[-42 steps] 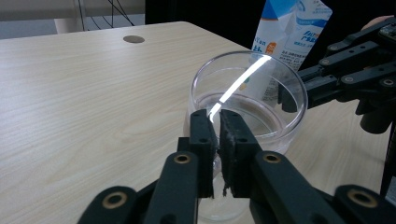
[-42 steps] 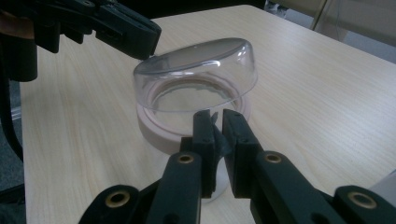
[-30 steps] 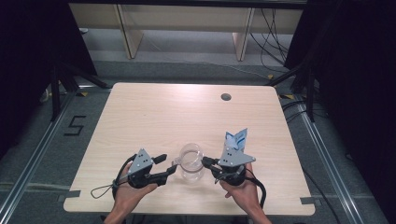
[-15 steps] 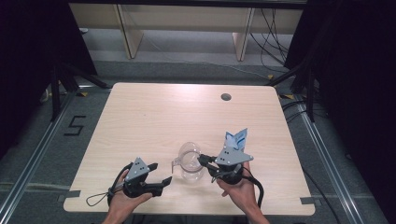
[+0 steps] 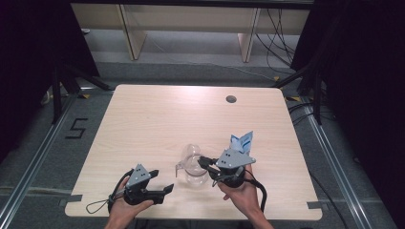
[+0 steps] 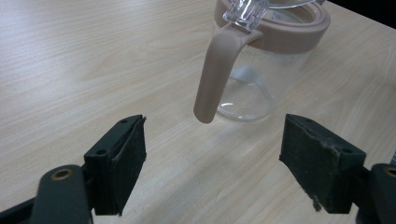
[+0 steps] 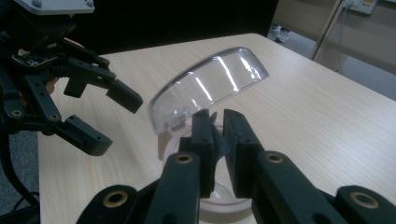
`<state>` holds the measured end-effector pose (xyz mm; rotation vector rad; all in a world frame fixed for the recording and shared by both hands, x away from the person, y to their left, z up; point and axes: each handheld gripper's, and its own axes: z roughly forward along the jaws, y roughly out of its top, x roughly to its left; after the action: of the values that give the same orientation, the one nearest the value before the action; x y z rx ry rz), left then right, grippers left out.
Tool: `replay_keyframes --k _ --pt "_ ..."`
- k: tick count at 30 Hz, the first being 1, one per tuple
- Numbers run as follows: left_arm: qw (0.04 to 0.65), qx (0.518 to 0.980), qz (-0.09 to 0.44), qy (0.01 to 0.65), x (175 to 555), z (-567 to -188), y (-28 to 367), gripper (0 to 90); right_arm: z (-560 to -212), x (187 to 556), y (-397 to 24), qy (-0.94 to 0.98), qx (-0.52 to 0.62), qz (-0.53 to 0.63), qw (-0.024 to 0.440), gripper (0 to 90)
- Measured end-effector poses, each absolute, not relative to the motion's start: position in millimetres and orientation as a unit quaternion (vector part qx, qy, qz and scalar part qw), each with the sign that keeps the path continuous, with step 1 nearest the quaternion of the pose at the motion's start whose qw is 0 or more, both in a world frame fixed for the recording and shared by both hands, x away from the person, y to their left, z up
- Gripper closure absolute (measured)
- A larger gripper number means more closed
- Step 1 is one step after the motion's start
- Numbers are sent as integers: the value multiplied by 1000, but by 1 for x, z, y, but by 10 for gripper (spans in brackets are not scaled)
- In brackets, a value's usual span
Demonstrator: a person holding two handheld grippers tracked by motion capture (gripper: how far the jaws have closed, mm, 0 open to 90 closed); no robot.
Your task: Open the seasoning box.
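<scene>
A clear jug [image 5: 193, 168] with a beige rim and a beige handle [image 6: 217, 70] stands on the table near the front edge. Its clear hinged lid [image 7: 210, 84] is tilted up. My right gripper [image 5: 204, 161] is shut on the tab at the lid's edge, just right of the jug; the right gripper view shows the jaws [image 7: 218, 126] pinching that tab. My left gripper [image 5: 161, 181] rests front left of the jug, a short gap from the handle. Its jaws [image 6: 215, 140] have just been opening and hold nothing.
A blue packet [image 5: 242, 140] sticks up just behind my right gripper. A round cable hole [image 5: 231, 99] sits far right in the wooden table [image 5: 157, 114]. Shelf legs and cables lie on the floor beyond the far edge.
My left gripper has let go of the jug's handle, opened, and drawn back left toward the front edge. The right gripper and the raised lid have stayed put.
</scene>
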<state>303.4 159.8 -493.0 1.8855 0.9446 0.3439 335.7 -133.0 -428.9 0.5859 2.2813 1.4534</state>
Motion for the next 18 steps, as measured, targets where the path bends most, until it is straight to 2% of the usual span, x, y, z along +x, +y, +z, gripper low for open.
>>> replay_keyframes --k 18 --pt "483 772 142 388 298 -495 161 221 -424 336 -124 807 201 523 185 834"
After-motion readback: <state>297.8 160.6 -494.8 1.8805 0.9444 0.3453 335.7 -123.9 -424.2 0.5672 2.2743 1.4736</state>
